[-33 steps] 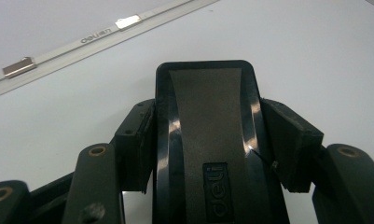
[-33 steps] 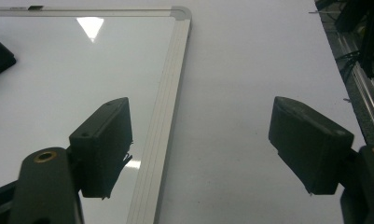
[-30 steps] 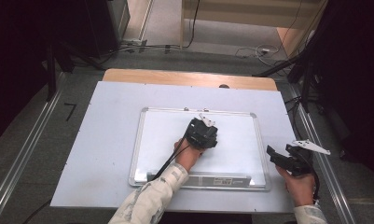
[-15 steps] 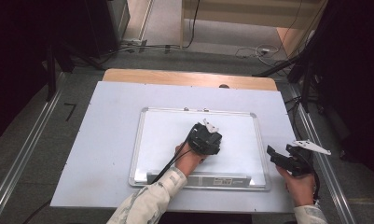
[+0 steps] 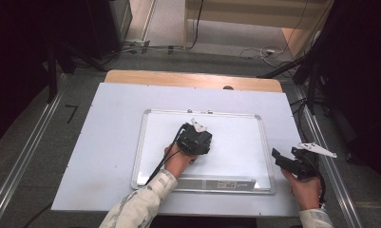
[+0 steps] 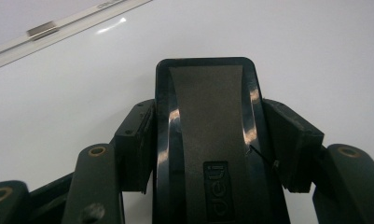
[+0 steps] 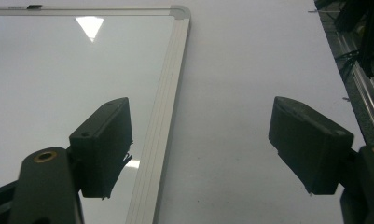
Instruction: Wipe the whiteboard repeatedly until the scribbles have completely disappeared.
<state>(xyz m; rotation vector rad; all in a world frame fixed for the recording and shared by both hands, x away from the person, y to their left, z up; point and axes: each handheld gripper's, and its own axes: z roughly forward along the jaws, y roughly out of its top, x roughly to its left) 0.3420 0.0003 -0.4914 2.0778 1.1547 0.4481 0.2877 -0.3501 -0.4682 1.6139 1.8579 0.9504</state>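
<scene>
— Where was the eraser when you looked down?

— The black eraser (image 6: 208, 140) sat right between the fingers of my left gripper (image 6: 208, 144), one pad (image 6: 135, 144) pressed to each long side, so I had it clamped. Its far end stuck out past my fingertips, flat against the whiteboard (image 6: 315, 51).

— And on the board itself?

— From the high view, my left gripper (image 5: 196, 141) stood over the middle of the whiteboard (image 5: 235, 137), a little left of centre and nearer the lower edge than the top. The eraser lay under it, pressed to the white surface.

— What about your other hand?

— My right gripper (image 7: 201, 149) held nothing; its fingers (image 7: 105, 140) stood wide apart. One hung over the board's right frame (image 7: 168, 93), the other over the bare table (image 7: 231, 70). It hovered off the board's right side (image 5: 292, 164), well apart from the eraser.
</scene>
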